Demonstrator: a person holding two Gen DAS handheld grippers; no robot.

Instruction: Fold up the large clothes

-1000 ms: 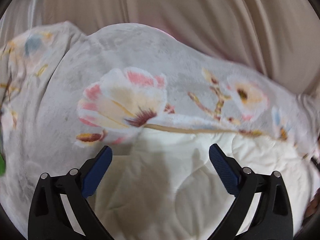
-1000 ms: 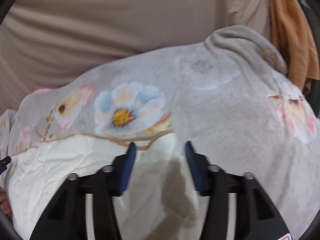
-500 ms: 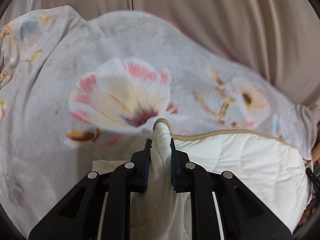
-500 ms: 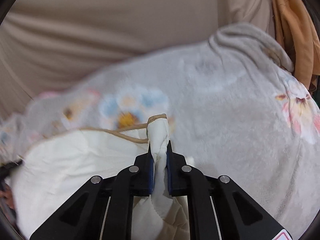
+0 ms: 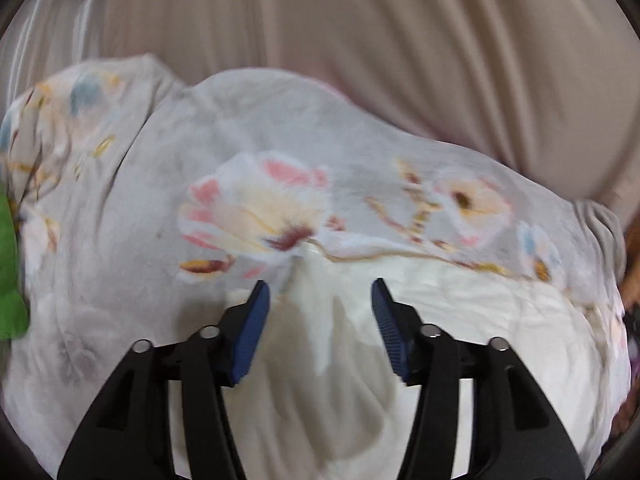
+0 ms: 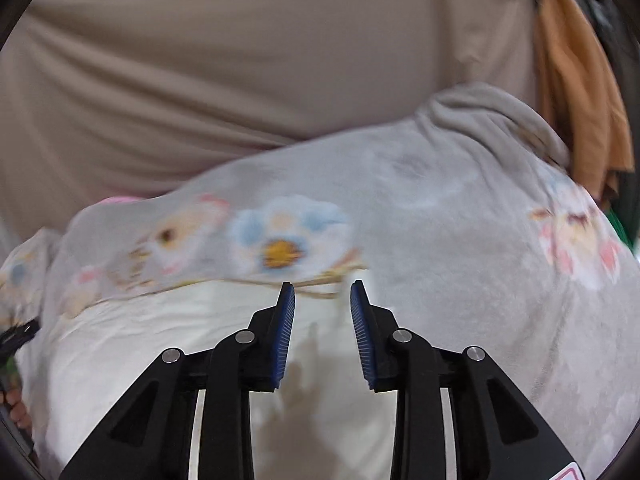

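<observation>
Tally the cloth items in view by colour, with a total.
Grey floral blanket with white underside: 1
Beige sheet behind: 1
Orange cloth: 1
Green cloth: 1
Total: 4

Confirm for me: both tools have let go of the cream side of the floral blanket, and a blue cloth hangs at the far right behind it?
Not quite. The right wrist view shows the hanging cloth is orange, not blue. The rest holds: left tool and right tool are opening, clear of the floral blanket.
</observation>
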